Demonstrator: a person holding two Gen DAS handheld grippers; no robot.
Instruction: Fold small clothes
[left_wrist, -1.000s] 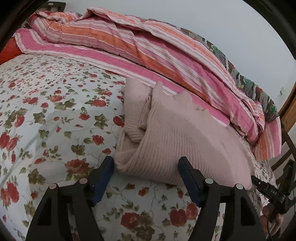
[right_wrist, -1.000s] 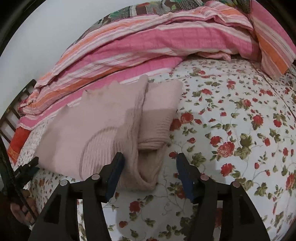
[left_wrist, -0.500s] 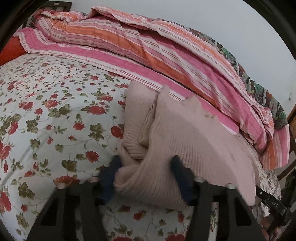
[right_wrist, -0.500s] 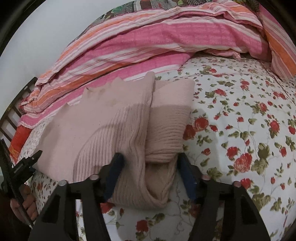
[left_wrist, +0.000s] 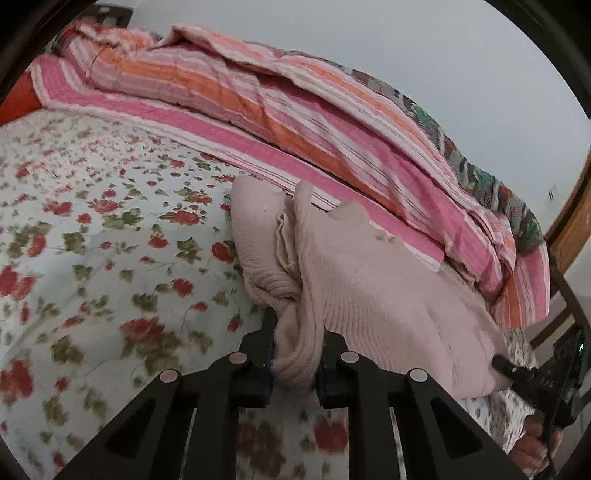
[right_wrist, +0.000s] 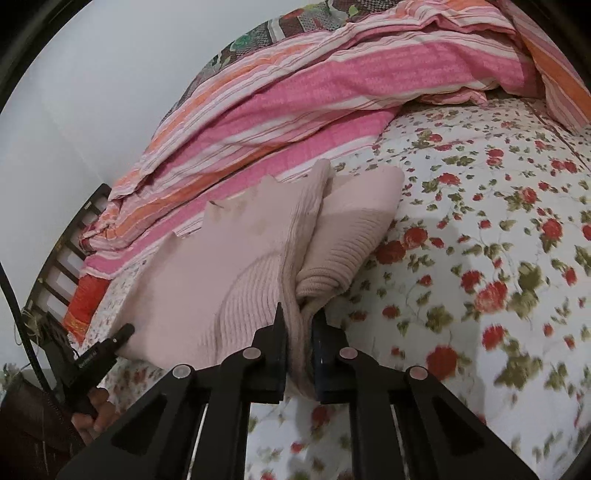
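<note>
Both claws closing, pinching the near hem of the sweater (left_wrist: 388, 295): left claw (left_wrist: 295, 354) clamped on the bunched left corner, right claw (right_wrist: 299, 350) on the right corner, where a second ago both stood wide around it. Hem caught at both ends, so probably ready for lifting and folding away. Soft pink ribbed knit, sleeves tucked in, lying on the bed (left_wrist: 110, 240) near its edge. Beneath, smooth rose-print sheet; beyond, a rumpled striped quilt (left_wrist: 295, 122) heaped along the wall.

Likely a bedroom — floral bedsheet (left_wrist: 110, 240), striped quilt (left_wrist: 295, 110)
</note>
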